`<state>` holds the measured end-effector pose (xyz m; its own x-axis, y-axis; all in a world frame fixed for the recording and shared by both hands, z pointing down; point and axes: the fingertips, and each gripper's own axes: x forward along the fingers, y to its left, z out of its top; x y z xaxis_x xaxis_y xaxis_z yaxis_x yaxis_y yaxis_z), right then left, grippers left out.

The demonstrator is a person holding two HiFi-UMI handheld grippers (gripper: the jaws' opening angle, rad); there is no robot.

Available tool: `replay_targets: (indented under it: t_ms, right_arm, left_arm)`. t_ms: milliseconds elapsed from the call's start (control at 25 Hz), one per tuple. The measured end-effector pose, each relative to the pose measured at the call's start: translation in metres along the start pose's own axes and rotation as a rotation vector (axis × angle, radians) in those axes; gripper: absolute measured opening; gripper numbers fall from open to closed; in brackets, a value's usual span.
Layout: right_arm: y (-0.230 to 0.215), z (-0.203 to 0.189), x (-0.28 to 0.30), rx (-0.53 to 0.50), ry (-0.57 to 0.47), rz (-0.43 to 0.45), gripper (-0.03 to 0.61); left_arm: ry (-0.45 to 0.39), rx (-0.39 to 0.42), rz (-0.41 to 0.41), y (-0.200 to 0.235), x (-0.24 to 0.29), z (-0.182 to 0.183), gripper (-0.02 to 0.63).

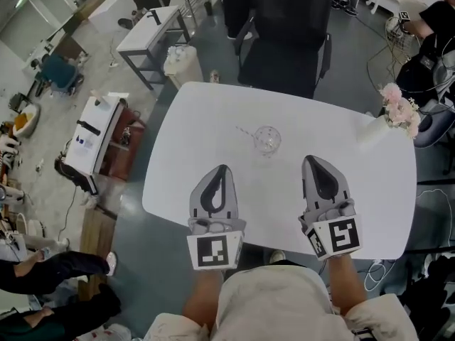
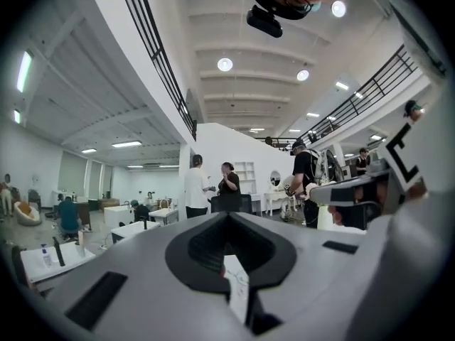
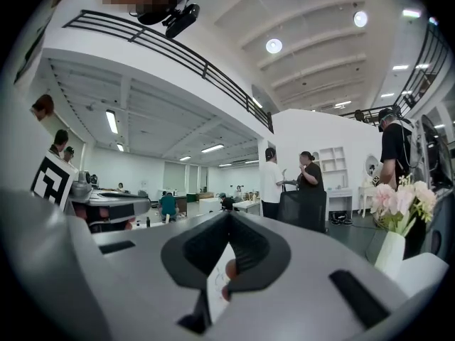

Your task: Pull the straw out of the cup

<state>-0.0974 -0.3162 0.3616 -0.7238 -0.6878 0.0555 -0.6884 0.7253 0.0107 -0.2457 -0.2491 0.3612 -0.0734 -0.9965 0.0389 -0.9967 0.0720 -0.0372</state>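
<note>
At the near edge of the white table (image 1: 206, 130), seen from beside the seated person: two hand-held grippers lie side by side, pointing level across the tabletop. Nearest the person's body are the marker cubes, one on each tool. The left gripper (image 1: 222, 168) has its jaws clenched tip to tip, with nothing between them. The right gripper (image 1: 311, 159) is likewise pressed closed and empty. Beyond the two tips, and roughly between them, stands a clear glass cup (image 1: 267, 140) near the middle of the table, apart from both grippers. The straw (image 1: 246, 131) rests in the cup and leans out over its rim toward the left. Farther to the right, at the table's edge, a white vase (image 1: 372, 131) holds pink flowers (image 1: 399, 109). Behind the table's far side is a black office chair (image 1: 284, 34). Past it, people stand on the open workshop floor among other white tables.
</note>
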Motion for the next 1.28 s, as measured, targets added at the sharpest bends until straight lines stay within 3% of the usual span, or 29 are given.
replay_targets:
  t_ms: [280, 600, 680, 720, 840, 1280]
  right_arm:
    - [0.012, -0.014, 0.057, -0.019, 0.057, -0.014, 0.0]
    - [0.007, -0.027, 0.092, -0.009, 0.113, -0.073, 0.0]
    - [0.003, -0.033, 0.099, -0.008, 0.126, -0.084, 0.0]
    - [0.002, -0.036, 0.103, -0.009, 0.132, -0.089, 0.0]
    - [0.0, -0.041, 0.111, -0.013, 0.151, -0.103, 0.0]
    - [-0.016, -0.057, 0.128, -0.03, 0.211, -0.143, 0.0]
  left_arm:
    - [0.066, -0.045, -0.128, 0.016, 0.055, -0.037, 0.006]
    - [0.162, -0.097, -0.206, 0.021, 0.101, -0.082, 0.008]
    - [0.202, -0.131, -0.22, 0.021, 0.112, -0.099, 0.046]
    - [0.221, -0.159, -0.226, 0.022, 0.117, -0.108, 0.102]
    - [0.265, -0.245, -0.233, 0.025, 0.132, -0.13, 0.139]
    - [0.373, -0.343, -0.274, 0.018, 0.163, -0.177, 0.156]
